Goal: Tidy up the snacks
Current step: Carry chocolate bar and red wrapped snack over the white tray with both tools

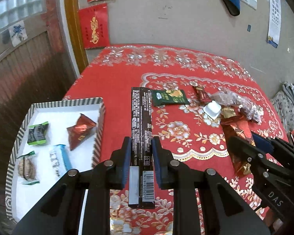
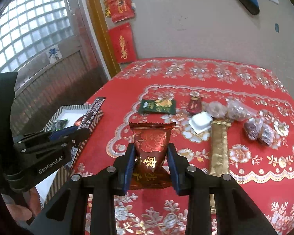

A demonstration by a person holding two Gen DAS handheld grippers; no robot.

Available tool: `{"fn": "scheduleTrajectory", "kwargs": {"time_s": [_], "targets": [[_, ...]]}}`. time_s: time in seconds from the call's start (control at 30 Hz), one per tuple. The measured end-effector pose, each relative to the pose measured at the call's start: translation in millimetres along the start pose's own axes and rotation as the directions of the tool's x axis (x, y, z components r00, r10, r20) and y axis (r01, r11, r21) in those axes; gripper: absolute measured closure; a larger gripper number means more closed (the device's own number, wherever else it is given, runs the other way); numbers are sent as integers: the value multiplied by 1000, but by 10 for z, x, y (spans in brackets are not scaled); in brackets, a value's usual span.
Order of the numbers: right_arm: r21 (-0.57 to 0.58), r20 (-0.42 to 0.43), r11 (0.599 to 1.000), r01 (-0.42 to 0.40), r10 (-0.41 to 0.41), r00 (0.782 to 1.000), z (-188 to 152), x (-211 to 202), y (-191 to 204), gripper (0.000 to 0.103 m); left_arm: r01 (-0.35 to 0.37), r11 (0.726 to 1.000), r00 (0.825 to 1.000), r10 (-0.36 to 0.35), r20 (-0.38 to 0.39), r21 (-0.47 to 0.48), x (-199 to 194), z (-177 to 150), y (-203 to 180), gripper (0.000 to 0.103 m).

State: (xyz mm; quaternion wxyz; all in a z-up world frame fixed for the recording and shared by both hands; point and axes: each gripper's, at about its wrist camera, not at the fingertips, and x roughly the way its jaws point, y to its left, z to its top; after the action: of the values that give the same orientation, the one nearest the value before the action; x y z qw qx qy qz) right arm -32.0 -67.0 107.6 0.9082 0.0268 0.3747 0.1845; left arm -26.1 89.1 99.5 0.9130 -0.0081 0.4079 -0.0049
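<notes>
Left gripper (image 1: 141,156) clamped on long dark snack bar (image 1: 141,125): light, fairly stiff, slick wrapper, pinched across lower-middle width; held level above cloth, pointing 12 o'clock; striped tray (image 1: 100,125) at 9 o'clock. Right gripper (image 2: 152,163) pinching red rose-print pouch (image 2: 151,146): soft, crinkly, gripped at waist. Beyond, 1 o'clock: green packet (image 2: 157,106), white cup (image 2: 200,124).

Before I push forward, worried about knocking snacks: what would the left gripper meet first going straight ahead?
Probably the green packet: the dark bar held by the left gripper points toward it, tip nearly beside it. Depth is unclear.
</notes>
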Motion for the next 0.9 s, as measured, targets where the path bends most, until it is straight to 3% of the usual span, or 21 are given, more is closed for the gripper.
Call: {"fn": "scheduleTrajectory", "kwargs": {"time_s": [0.5, 0.9], "targets": [[-86, -10, 995, -48, 47, 999, 106, 118, 597, 70, -47, 997, 998, 49, 27, -57, -215, -73, 557, 84], [-153, -54, 979, -133, 126, 991, 224, 436, 1232, 70, -142, 979, 990, 142, -10, -145, -190, -241, 1320, 84]]}}
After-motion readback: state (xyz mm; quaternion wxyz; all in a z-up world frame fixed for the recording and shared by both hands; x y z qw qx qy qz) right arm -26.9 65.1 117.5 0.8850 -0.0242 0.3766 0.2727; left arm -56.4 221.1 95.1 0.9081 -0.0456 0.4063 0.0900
